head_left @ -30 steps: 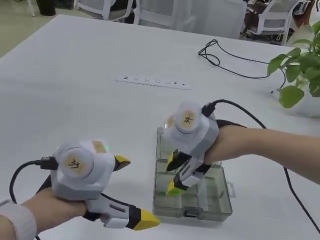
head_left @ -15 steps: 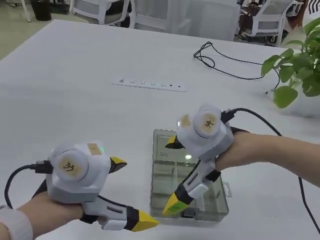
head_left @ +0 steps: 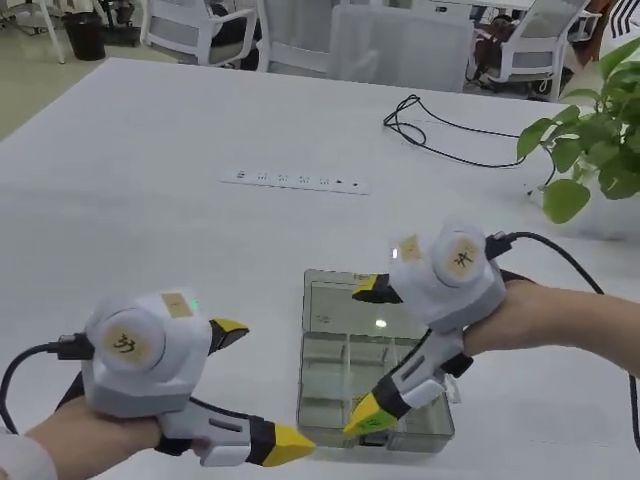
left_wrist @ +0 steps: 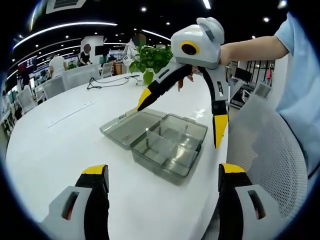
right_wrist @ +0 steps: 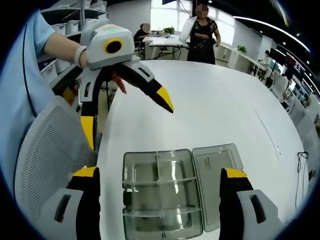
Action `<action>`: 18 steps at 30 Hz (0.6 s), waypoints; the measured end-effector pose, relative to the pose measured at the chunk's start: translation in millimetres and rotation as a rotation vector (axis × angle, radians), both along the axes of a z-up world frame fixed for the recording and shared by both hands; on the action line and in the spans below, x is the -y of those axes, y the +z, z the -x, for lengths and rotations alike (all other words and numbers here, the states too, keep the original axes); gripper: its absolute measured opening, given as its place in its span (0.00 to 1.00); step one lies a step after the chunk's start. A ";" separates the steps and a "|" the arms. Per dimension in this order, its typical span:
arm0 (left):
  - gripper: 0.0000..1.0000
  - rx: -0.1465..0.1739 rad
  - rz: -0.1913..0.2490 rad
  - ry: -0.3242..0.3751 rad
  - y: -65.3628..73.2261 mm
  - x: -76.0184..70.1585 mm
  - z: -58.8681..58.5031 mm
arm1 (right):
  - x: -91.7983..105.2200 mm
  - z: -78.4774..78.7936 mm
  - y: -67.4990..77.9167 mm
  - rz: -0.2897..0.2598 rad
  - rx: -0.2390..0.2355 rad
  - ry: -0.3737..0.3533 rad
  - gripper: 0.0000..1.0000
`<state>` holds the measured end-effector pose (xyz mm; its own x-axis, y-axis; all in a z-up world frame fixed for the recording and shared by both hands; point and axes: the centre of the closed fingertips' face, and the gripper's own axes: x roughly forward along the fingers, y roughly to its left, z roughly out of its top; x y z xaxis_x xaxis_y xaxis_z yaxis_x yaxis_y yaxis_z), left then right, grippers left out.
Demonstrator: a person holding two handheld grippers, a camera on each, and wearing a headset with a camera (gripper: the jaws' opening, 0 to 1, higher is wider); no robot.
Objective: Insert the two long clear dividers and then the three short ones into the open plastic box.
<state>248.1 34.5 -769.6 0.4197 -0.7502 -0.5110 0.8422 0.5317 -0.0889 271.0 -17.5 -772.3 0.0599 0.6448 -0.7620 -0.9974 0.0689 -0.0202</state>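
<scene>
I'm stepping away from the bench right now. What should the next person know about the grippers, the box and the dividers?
Left gripper: open, empty, low beside the box.
Right gripper: open, empty, above the box.
Box: open on the table, lid laid flat on its far side.
Done: clear dividers stand inside, forming compartments.
To do: I can't count them; check all five are seated.

A wide white table (head_left: 140, 170) carries a power strip (head_left: 295, 181) and a leafy plant (head_left: 598, 135) (at its right edge). White office chairs (head_left: 205, 25) stand behind it.
</scene>
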 end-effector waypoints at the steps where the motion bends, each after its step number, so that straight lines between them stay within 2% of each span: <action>1: 0.92 0.000 0.001 0.002 0.3 0.2 0.1 | 3.4 -0.5 0.5 -0.001 0.003 -0.006 1.00; 13: 0.92 0.011 0.003 0.028 2.5 0.8 3.1 | 53.7 1.3 6.0 0.000 0.024 -0.064 1.00; 18: 0.91 0.020 0.010 0.050 4.6 1.0 3.0 | 76.0 4.2 3.9 0.010 0.029 -0.080 1.00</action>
<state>245.0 33.5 -765.1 0.4667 -0.7330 -0.4949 0.8165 0.5721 -0.0773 266.8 -93.5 -768.3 0.1334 0.6290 -0.7659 -0.9877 0.1483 -0.0502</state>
